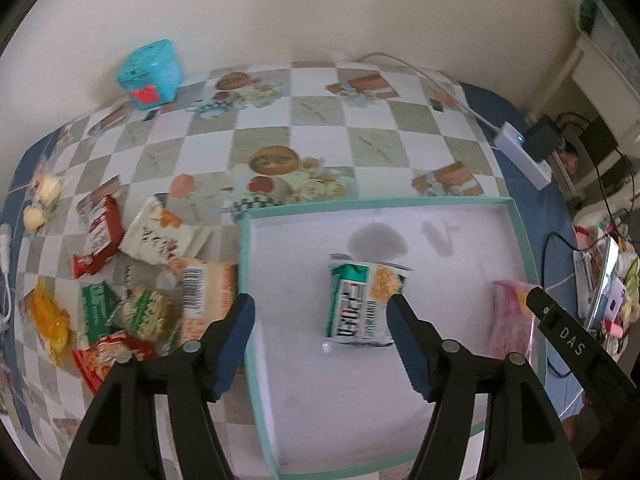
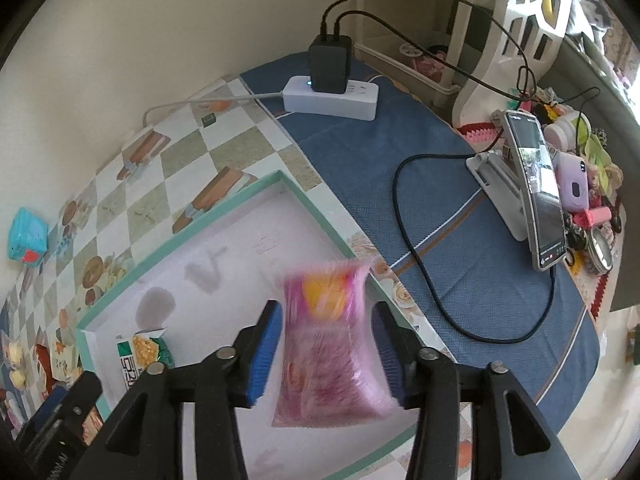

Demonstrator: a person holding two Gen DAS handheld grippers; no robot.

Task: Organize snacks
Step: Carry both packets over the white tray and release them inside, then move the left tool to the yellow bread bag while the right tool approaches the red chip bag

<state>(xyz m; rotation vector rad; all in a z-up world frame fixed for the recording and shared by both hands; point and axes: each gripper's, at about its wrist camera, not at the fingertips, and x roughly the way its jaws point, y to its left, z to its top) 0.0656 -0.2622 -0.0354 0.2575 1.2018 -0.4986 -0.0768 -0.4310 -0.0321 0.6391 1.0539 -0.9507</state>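
Observation:
A shallow teal-rimmed box (image 1: 520,236) with a white floor sits on the checkered table. A green and white snack packet (image 1: 362,304) lies inside it. My left gripper (image 1: 320,316) is open above the box, its fingers wide apart and empty, with the packet just beyond them. A pink snack bag (image 2: 328,344) sits between the fingers of my right gripper (image 2: 326,340), blurred by motion, over the box's right side (image 2: 316,208); the jaws are apart and do not press it. The bag also shows in the left wrist view (image 1: 512,320). A pile of loose snack packets (image 1: 132,280) lies left of the box.
A teal tin (image 1: 150,74) stands at the table's far left by the wall. A white power strip with a black charger (image 2: 332,88) and cables lie on the blue cloth to the right. A phone on a stand (image 2: 536,196) and trinkets crowd the far right.

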